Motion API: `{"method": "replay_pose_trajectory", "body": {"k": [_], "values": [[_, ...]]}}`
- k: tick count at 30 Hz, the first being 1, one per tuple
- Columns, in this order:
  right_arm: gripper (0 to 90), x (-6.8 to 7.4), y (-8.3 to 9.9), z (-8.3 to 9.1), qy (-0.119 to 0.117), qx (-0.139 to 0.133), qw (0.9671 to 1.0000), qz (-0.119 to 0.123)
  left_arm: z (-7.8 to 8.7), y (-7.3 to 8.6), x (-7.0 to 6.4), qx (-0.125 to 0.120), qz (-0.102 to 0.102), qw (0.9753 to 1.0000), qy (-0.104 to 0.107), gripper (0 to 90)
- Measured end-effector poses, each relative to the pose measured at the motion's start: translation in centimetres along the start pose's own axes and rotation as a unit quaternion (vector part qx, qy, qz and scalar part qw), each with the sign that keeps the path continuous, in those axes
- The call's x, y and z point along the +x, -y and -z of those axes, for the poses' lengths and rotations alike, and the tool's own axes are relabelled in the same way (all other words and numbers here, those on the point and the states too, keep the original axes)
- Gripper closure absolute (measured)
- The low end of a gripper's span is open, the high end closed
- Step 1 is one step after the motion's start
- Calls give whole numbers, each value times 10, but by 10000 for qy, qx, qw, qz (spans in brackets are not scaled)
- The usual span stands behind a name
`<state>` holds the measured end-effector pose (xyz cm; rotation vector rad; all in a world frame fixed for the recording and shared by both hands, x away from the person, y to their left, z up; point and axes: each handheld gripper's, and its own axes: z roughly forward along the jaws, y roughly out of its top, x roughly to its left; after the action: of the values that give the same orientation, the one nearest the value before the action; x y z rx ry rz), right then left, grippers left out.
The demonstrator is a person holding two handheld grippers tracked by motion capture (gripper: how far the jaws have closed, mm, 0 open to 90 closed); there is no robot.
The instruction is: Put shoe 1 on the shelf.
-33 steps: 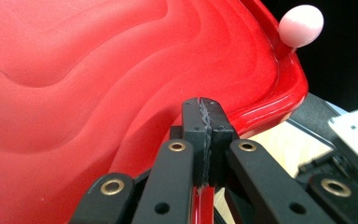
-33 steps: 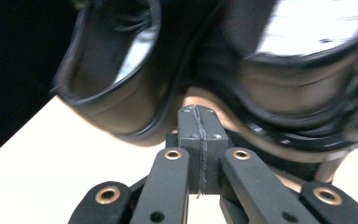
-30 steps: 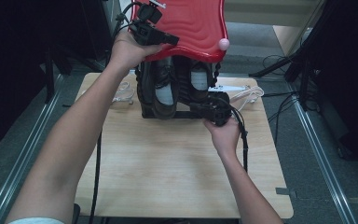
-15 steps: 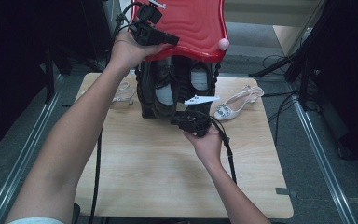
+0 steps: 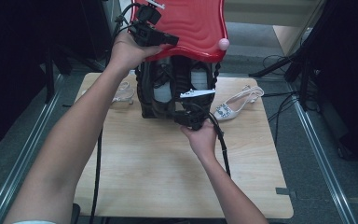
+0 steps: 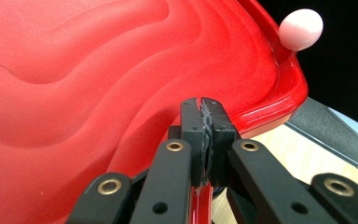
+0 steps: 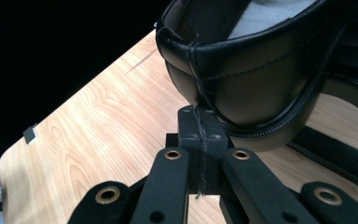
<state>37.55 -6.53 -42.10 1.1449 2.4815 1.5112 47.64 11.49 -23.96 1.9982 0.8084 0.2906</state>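
Left hand-held gripper (image 6: 203, 108) clamped on red lid's (image 5: 191, 23) edge, raised above black case (image 5: 175, 93) holding black shoes (image 7: 247, 65). Right hand-held gripper (image 7: 199, 114) closed, empty, just below one shoe, over worktop (image 5: 168, 177).

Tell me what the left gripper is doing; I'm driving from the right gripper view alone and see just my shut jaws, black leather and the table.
Observer: The left gripper has its jaws clamped on the edge of the red lid, holding it raised above the black bag.
Operator: Anything lying beside the bag?
Observer: A white sandal lies on the table, to the right of the bag in the high view.
Operator: And on the other side?
Observer: A second pale sandal lies on the table to the left of the bag.
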Motion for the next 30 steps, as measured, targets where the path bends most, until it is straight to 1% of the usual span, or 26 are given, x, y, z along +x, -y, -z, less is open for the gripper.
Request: {"method": "replay_pose_trajectory", "body": {"k": [3,4,8,10,13,18,22,26,28,30], "values": [[900,4,-7,-2,198,54,9996,170,1,0,0,14,22,10000,23,887],[900,3,-9,-3,243,72,9995,208,1,0,0,9,17,10000,21,887],[900,-3,-18,-7,229,63,9996,128,0,0,0,-16,6,10000,12,885],[900,-5,-24,-10,323,48,9994,125,0,0,0,-18,-7,10000,12,885],[900,-9,-31,-14,384,-28,9993,23,0,0,0,-22,-3,10000,9,885],[900,-13,-43,-26,369,-128,9991,-154,-2,0,0,-43,-7,10000,-6,885],[900,-15,-47,-34,355,-198,9989,-238,-2,1,-1,-63,13,10000,-21,885],[900,-20,-49,-39,217,-171,9991,-320,-3,1,0,-98,-4,9999,-35,883],[900,-21,-49,-43,234,-104,9993,-279,-3,1,0,-95,-8,9999,-44,882],[900,-21,-47,-46,310,-16,9992,-242,-3,1,-1,-55,12,10000,-49,882]]}}
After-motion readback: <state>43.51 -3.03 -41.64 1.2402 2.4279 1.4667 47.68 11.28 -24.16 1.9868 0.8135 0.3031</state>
